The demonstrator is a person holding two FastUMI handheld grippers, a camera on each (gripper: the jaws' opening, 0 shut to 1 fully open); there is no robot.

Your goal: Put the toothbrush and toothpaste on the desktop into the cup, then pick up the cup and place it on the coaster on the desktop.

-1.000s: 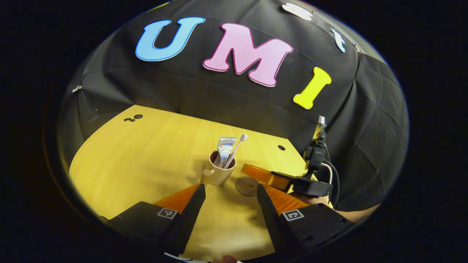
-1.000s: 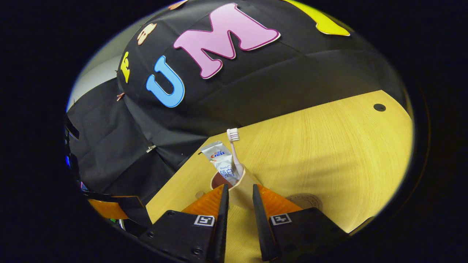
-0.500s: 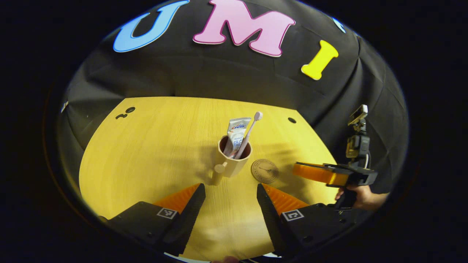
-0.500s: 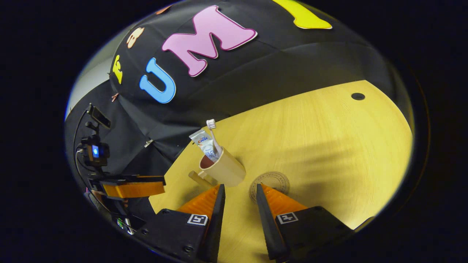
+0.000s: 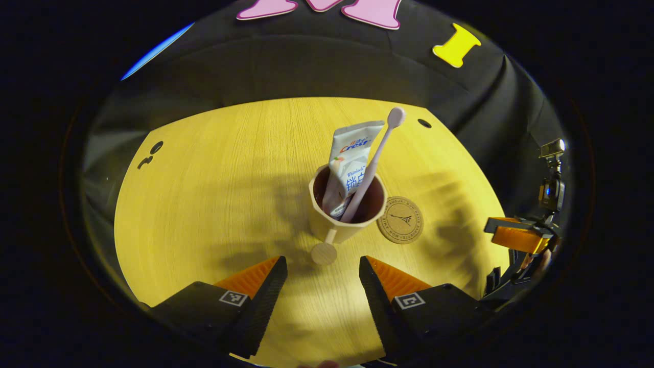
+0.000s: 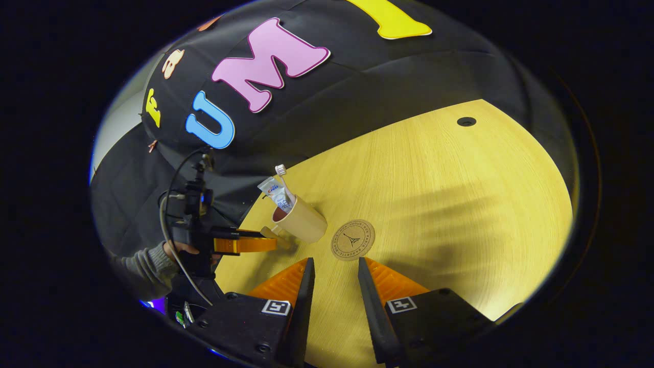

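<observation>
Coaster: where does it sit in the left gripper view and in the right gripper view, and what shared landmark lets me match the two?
Left gripper view: the round coaster lies right of centre, just right of the cup.
Right gripper view: the coaster lies near centre, lower right of the cup, above the claw tips.
Shared landmark: the cup holding the toothpaste and toothbrush.
</observation>
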